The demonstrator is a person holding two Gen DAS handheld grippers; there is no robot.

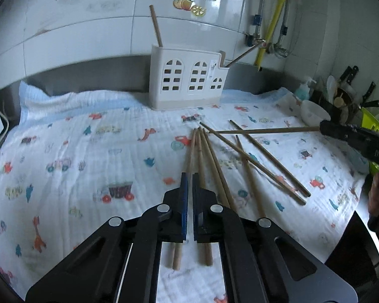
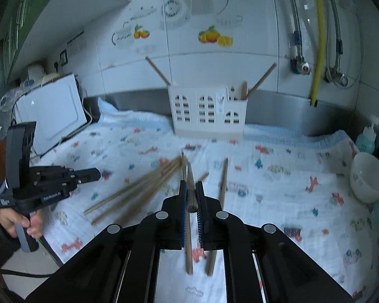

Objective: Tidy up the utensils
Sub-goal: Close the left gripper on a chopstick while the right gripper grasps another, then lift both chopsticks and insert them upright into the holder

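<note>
The right tool (image 2: pixel 190 189) pinches a single chopstick (image 2: pixel 189 176) above the patterned cloth (image 2: pixel 278 176) on the desk, so the step in hand looks like carrying it to the white holder (image 2: pixel 208 112) at the far wall, where two chopsticks already lean. The left tool (image 1: pixel 190 179) hovers with its jaws nearly together over the near bundle of chopsticks (image 1: pixel 204 156), seemingly holding nothing, though blur makes this uncertain. Next, the held stick must be tipped upright and lowered into a compartment.
</note>
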